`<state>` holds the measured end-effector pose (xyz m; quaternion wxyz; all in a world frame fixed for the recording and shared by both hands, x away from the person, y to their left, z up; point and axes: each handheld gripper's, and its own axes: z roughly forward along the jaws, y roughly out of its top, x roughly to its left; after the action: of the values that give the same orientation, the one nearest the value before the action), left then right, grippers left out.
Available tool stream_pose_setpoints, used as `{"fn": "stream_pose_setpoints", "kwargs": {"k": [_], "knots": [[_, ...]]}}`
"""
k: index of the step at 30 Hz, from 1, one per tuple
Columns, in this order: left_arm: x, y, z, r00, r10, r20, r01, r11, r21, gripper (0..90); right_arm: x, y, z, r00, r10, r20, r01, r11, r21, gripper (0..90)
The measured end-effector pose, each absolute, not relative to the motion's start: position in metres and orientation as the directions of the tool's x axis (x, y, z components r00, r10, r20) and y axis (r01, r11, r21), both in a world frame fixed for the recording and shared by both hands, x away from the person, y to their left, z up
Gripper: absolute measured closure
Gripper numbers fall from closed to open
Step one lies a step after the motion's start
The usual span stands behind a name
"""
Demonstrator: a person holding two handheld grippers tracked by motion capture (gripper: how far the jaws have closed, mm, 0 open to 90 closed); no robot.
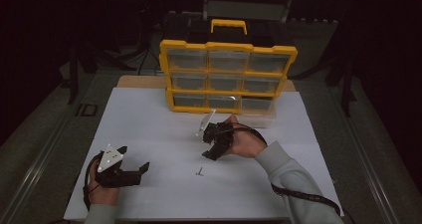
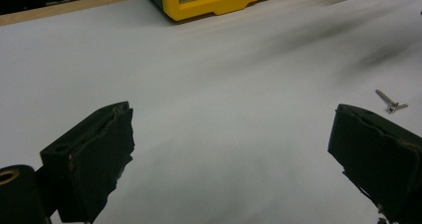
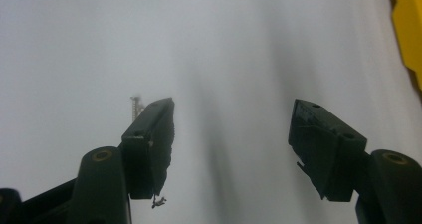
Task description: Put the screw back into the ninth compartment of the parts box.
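Note:
A small metal screw (image 1: pixel 199 172) lies on the white sheet (image 1: pixel 149 129) near the front middle. My right gripper (image 1: pixel 207 155) hovers just behind and to the right of it, tilted down toward the sheet, its jaws open with nothing between them. In the right gripper view the screw (image 3: pixel 136 104) peeks out beside the left jaw of my right gripper (image 3: pixel 233 104). My left gripper (image 1: pixel 143 169) rests at the front left, open and empty, pointing right. In the left gripper view the screw (image 2: pixel 391 103) lies just beyond the right jaw of my left gripper (image 2: pixel 231 114).
A yellow organiser (image 1: pixel 226 77) with clear drawers stands upright at the back of the sheet, its corner showing in the left gripper view (image 2: pixel 219 2). Its bottom right drawer (image 1: pixel 259 115) looks pulled out, just behind my right hand. A wooden board edge (image 1: pixel 134 81) runs behind the sheet.

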<state>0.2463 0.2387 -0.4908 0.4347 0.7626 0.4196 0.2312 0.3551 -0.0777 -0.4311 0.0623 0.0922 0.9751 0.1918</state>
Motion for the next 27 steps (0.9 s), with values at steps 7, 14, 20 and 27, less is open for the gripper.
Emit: {"fn": "stream_pose_setpoints", "kwargs": {"k": [7,14,20,27], "knots": [[0.246,0.239,-0.491,0.541,0.841,-0.012,0.439,-0.271,0.857,4.6,0.351,-0.075,-0.441,-0.979,0.187,-0.078,0.146,0.917,0.37,34.5],[0.246,0.238,-0.491,0.542,0.841,-0.012,0.44,-0.271,0.856,4.6,0.346,-0.072,-0.451,-0.986,0.154,-0.063,0.122,0.925,0.36,37.0],[0.246,0.239,-0.491,0.542,0.841,-0.013,0.44,-0.27,0.856,4.6,0.342,-0.069,-0.458,-0.991,0.125,-0.055,0.099,0.934,0.343,40.3],[0.246,0.238,-0.491,0.541,0.841,-0.013,0.441,-0.27,0.856,4.6,0.337,-0.063,-0.47,-0.996,0.083,-0.045,0.065,0.948,0.312,42.0]]}}
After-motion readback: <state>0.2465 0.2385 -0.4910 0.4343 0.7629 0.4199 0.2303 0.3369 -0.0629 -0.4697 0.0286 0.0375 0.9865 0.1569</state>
